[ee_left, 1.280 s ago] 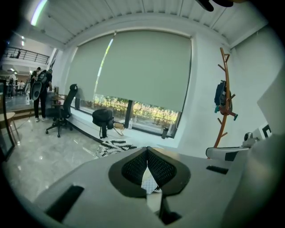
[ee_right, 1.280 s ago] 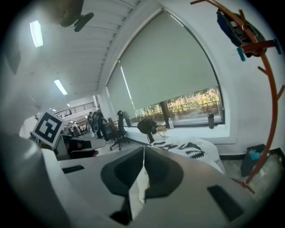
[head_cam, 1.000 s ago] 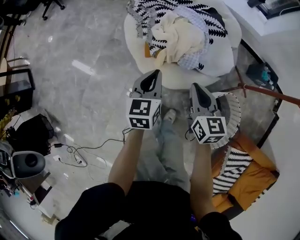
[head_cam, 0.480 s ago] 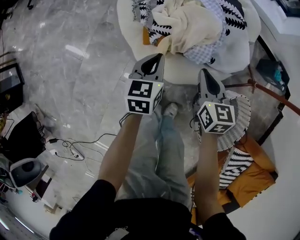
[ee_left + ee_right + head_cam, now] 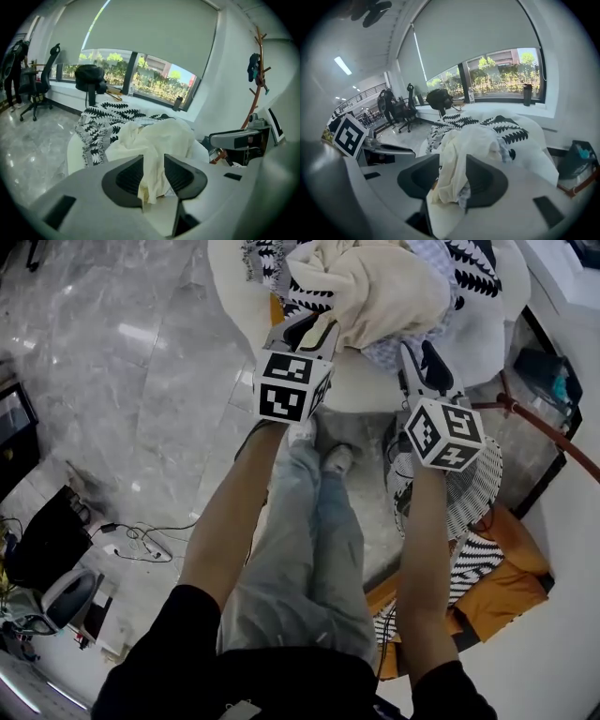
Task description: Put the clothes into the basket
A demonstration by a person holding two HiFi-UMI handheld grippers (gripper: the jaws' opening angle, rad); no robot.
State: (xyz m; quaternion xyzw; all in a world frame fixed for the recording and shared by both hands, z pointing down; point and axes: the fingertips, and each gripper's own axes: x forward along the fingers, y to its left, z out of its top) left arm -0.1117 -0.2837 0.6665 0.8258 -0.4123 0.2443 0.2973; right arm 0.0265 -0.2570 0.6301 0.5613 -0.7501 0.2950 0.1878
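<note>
Counting on one white pouf (image 5: 361, 390), we list three clothes: one cream garment (image 5: 384, 287), one leaf-print cloth (image 5: 101, 122), one pale checked cloth (image 5: 429, 257). The cream garment lies bunched with no clear long axis, a fold trailing to the pouf's near edge. Two tongs, left tongs (image 5: 153, 161) and right tongs (image 5: 453, 161), are opening, cream fabric in each gap, unpinched. One white basket (image 5: 478, 479) stands on the floor.

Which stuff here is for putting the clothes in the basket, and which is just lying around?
For the job: cream garment, black-and-white patterned cloth, white slatted basket, left gripper and right gripper, jaws opening with the cream garment between them.

Just lying about: floor cables, office chair, coat stand, dark bottle on the sill.
</note>
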